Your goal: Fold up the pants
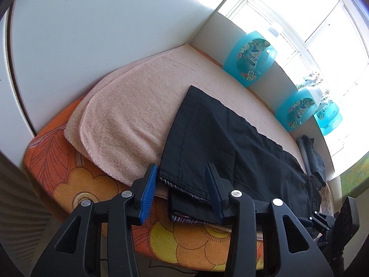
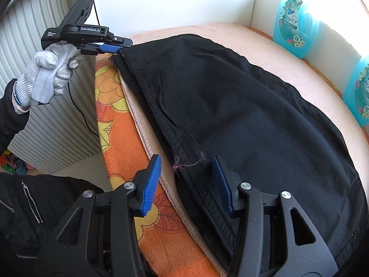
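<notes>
right gripper hovers with fingers wide over the near seam of the black pants, loose threads between them. the pants lie flat on a pink towel over an orange flowered cover. farther off, left gripper has fingers wide around the cuff end, held by a gloved hand. blue detergent bottles stand beyond.

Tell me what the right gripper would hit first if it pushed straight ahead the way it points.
Most likely the black pants: the open right gripper already straddles their seamed near edge, with frayed threads just ahead between its fingers. Depth is hard to judge.
</notes>
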### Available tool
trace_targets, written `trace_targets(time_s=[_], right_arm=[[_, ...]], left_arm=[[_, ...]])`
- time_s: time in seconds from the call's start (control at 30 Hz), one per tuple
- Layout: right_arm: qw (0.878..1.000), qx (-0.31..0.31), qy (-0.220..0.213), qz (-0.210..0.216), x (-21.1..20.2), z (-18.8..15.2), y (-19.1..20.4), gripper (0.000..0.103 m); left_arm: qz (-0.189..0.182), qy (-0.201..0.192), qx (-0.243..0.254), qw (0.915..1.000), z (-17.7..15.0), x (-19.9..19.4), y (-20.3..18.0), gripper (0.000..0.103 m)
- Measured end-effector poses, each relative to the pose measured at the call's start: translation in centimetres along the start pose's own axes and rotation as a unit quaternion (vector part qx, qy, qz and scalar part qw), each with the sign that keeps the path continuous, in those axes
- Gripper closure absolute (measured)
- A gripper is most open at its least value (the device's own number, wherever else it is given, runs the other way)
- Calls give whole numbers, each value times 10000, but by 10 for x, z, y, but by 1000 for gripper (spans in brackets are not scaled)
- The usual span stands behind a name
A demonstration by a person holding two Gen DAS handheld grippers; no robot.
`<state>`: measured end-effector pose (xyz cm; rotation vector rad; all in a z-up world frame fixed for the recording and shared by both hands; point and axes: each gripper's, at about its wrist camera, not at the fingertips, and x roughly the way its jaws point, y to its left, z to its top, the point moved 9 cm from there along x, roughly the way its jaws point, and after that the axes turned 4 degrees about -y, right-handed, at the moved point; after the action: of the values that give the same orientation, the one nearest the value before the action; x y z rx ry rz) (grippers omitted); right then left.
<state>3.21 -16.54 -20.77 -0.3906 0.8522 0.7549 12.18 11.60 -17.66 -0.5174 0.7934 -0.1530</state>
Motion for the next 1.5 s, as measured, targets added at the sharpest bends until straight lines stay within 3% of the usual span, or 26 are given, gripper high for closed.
trace_targets(time_s=[0.17, 0.23, 0.4, 0.57, 0.7, 0.87, 1.03, 1.2, 1.23, 1.33, 1.5], right_arm=[[10000, 66, 23, 13, 0, 0, -3, 66], [9999, 106, 21, 67, 0, 1, -3, 69], [9999, 115, 46, 44, 1, 2, -5, 71], [9999, 10, 101, -31, 4, 3, -4, 71], [10000, 45, 78, -9, 1, 8, -3, 92], [10000, -55, -13, 4, -9, 14, 1, 99], [9998, -181, -28, -41, -20, 12, 2, 100], [9998, -123, -44, -180, -18, 10, -5, 100], [9999, -63, 14, -99, -16, 9, -5, 98], [9999, 21, -62, -126, -14, 12, -9, 74], [10000, -49, -47, -13, -4, 18, -1, 72]], left_arm=[[48, -106, 81, 9999, 6, -3, 1, 90], [40, -131, 144, 9998, 8, -5, -1, 93], [18, -176, 233, 9996, 9, -6, -7, 94], [-25, 50, 265, 9996, 0, 8, -9, 94], [-24, -23, 302, 9995, 2, 10, -12, 97], [-106, -187, 368, 9991, 11, -5, -22, 98], [-207, -256, 278, 9991, 7, -19, -23, 98], [-114, -110, 125, 9998, -5, -8, -7, 98], [-129, -88, 71, 9999, -4, -6, -6, 98], [-158, -88, 130, 9998, 0, -3, -8, 97], [-78, 6, 374, 9993, 4, 10, -18, 86]])
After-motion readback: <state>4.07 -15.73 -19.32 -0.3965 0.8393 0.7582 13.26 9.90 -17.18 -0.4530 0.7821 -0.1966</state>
